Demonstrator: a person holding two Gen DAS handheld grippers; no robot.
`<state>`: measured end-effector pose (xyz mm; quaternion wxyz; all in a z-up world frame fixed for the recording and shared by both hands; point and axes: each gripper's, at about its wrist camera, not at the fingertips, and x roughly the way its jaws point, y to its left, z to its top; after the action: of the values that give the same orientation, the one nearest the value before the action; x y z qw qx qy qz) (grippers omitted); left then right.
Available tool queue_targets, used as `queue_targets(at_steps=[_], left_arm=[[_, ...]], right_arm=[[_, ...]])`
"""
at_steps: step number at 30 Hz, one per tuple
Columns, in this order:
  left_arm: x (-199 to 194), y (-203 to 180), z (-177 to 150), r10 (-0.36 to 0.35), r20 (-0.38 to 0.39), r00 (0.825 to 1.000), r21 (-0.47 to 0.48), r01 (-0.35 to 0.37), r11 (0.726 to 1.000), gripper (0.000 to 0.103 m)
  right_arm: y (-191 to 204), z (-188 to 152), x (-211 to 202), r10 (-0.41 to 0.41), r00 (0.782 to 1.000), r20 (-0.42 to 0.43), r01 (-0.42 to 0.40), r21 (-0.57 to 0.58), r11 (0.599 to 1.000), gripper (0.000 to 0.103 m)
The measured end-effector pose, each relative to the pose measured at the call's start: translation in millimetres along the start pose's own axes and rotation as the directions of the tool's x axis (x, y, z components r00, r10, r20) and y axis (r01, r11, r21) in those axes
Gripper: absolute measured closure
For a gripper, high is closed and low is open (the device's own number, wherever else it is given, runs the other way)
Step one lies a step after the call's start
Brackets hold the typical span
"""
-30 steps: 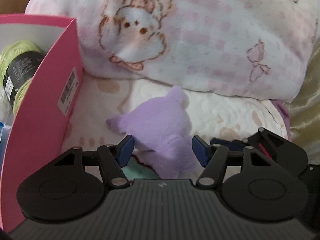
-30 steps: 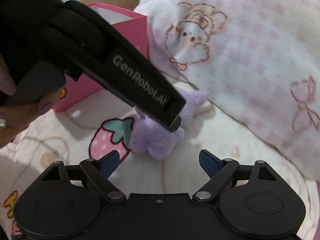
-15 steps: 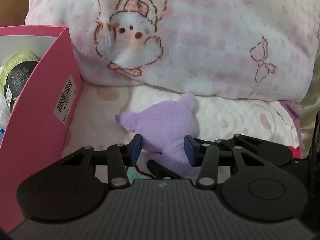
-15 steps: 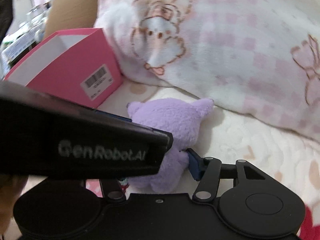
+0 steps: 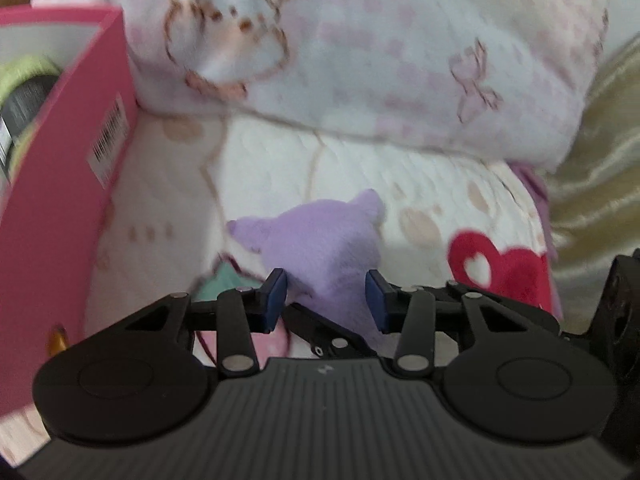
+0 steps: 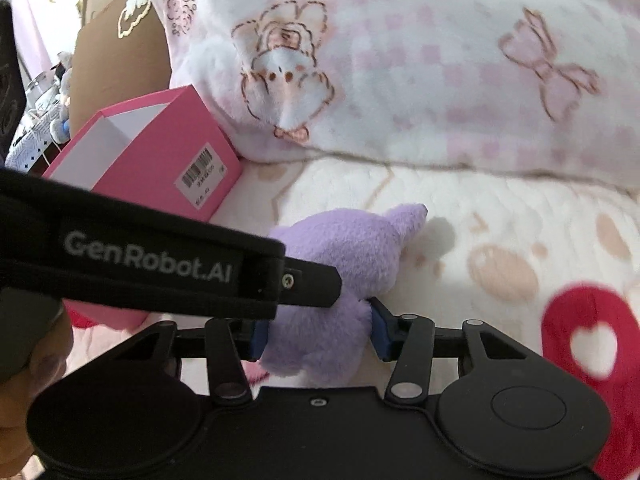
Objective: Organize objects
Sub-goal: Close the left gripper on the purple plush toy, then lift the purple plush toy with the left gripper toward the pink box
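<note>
Right hand-held gripper [image 6: 318, 332] clamped on the purple plush toy [image 6: 344, 264], both blue pads pressed into its lower body. Left hand-held gripper [image 5: 326, 300] brackets the same plush [image 5: 320, 248], pads at its sides; firm squeeze or not, can't tell. Left unit's body reads "GenRobot.AI". Plush sits on a printed bed blanket [image 6: 500, 240], near a pink box [image 6: 160, 152] with barcode sticker [image 6: 202, 172]; green yarn skein [image 5: 24, 88] inside. Fleece pillow [image 6: 400, 60] behind.

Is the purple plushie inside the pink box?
No, the purple plushie lies on the blanket beside the pink box, pinched in the right claw.
</note>
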<state>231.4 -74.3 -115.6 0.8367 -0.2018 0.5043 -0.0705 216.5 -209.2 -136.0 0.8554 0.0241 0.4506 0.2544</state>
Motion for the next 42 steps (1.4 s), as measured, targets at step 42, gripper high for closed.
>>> queue_targets(at_steps=[42], left_arm=[[8.9,10.6,-64.2,-0.163,0.061,0.985,0.025,0.162,0.987,0.068]], right_arm=[[0.5,-64.0,-18.6,-0.145,0.987,0.064,0.147,-0.024,0.989,0.052]])
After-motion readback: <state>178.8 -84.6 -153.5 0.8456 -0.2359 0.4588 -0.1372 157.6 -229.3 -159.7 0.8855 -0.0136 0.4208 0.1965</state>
